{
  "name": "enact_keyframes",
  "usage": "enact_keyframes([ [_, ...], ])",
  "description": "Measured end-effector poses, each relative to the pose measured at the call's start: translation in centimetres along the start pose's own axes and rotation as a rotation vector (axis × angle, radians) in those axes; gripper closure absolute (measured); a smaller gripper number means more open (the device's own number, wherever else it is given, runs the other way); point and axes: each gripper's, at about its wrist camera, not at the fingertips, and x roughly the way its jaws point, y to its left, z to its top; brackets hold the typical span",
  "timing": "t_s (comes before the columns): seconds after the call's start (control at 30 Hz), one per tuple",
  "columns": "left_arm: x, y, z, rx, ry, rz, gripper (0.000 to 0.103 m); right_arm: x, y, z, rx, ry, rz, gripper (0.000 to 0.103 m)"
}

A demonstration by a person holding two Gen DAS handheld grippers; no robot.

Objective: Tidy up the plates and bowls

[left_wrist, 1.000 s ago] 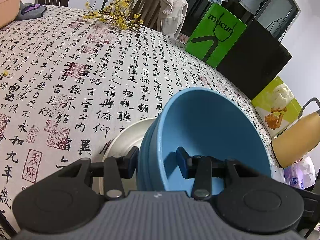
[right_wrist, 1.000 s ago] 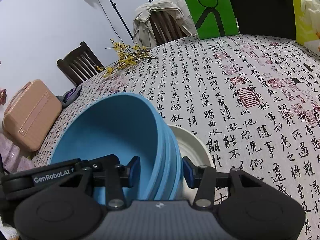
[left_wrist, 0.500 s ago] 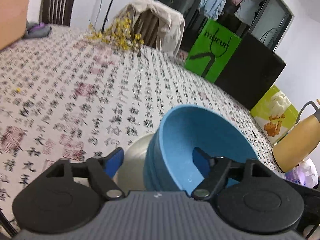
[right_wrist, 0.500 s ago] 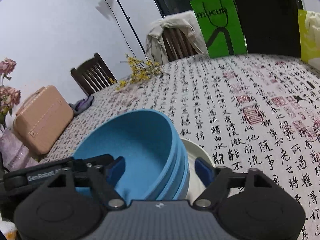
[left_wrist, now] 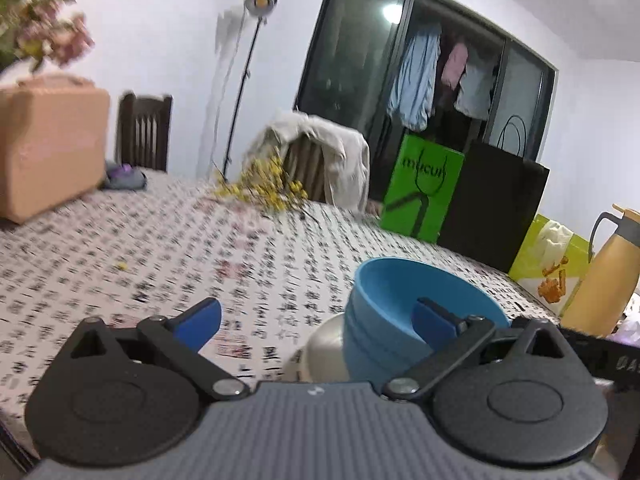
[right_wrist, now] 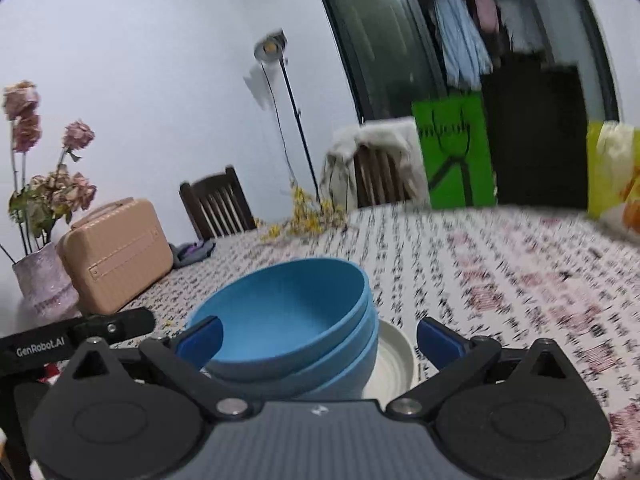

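A stack of three blue bowls [right_wrist: 288,312] stands on a white plate [right_wrist: 394,360] on the tablecloth printed with calligraphy [right_wrist: 500,280]. My right gripper [right_wrist: 318,338] is drawn back just short of the stack. Its jaws are opening, and the stack's right side lies between the blue pads [right_wrist: 434,338] without touching them. In the left wrist view the blue bowls [left_wrist: 380,332] and white plate [left_wrist: 324,352] sit low and right of centre. My left gripper [left_wrist: 316,314] is also opening, and its wide pads [left_wrist: 200,318] stand clear of the bowl's left wall.
A pink case [right_wrist: 116,252] and a vase of dried flowers [right_wrist: 44,280] stand at the left. A yellow flower sprig [left_wrist: 268,188] lies at the far side. A green bag [left_wrist: 422,188], a black bag [left_wrist: 492,208] and a yellow jug [left_wrist: 604,276] line the right edge.
Both grippers were shut on opposite rims of the blue bowl stack and have let go, jaws spreading wide. Both have pulled back and tilted up, so more of the room shows.
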Motion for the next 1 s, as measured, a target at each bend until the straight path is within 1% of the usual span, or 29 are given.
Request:
enact_keyframes([
  [0.1, -2.3, 0.3, -1.3, 0.031, -0.050, 0.029, 0.000, -2.3, 0.3, -1.2, -0.026, -0.049, -0.004, 0.000],
  [0.23, -4.9, 0.8, -3.3, 0.091, -0.097, 0.067, 0.000, -4.5, 1.0, -3.3, -0.060, -0.069, -0.029, 0.000],
  [0.3, -5.9, 1.2, -4.2, 0.114, -0.104, 0.087, 0.000, -5.2, 1.4, -4.4, -0.082, -0.071, -0.052, 0.000],
  [0.57, -9.5, 2.8, -7.1, 0.148, -0.111, 0.101, 0.000, -8.6, 1.9, -8.0, -0.103, -0.065, -0.106, 0.000],
  [0.8, -11.4, 3.7, -8.5, 0.154, -0.122, 0.091, 0.000, -10.5, 2.1, -9.3, -0.095, -0.069, -0.126, 0.000],
  [1.0, -12.0, 4.2, -9.3, 0.161, -0.127, 0.086, 0.000, -10.8, 2.1, -9.8, -0.106, -0.061, -0.134, 0.000],
])
